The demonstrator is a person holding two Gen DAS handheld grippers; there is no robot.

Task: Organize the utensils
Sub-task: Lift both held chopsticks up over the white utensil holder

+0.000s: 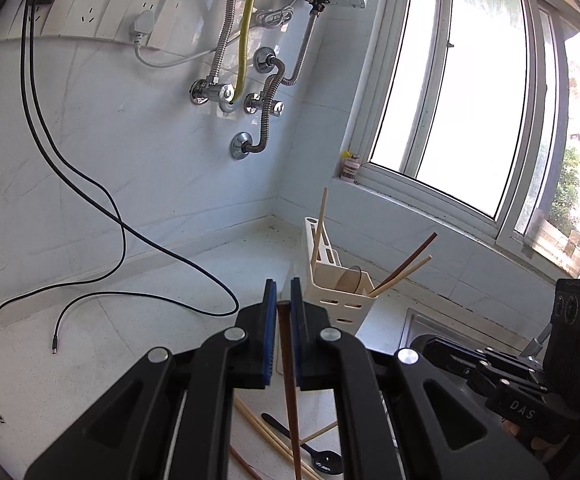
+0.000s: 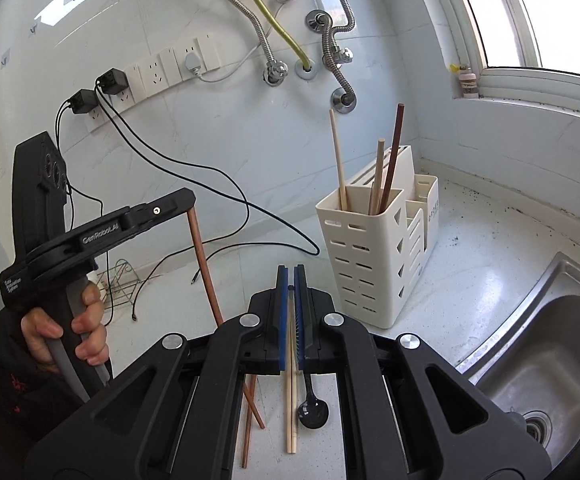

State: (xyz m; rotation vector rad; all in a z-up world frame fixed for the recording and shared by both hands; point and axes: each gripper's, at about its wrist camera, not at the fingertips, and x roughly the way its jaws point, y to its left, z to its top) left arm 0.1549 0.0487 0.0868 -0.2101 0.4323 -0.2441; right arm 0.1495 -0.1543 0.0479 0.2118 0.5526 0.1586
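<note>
The left gripper (image 1: 284, 304) pinches a dark brown chopstick (image 1: 288, 380) at its upper end; in the right wrist view at centre left, its long axis hangs steeply down towards the counter (image 2: 469, 280). The right gripper (image 2: 290, 280) clamps a pale chopstick (image 2: 289, 400), pointing down the frame. At centre right, the white holder (image 2: 365, 256) contains three upright chopsticks. A black spoon (image 2: 311, 408) lies at the bottom.

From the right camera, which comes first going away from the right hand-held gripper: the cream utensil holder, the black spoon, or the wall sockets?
1. Black spoon, lying on the counter just under the right hand-held gripper.
2. Cream utensil holder, standing on the counter ahead, slightly right, with chopsticks in it.
3. Wall sockets, up on the back wall, ahead to the left.
</note>
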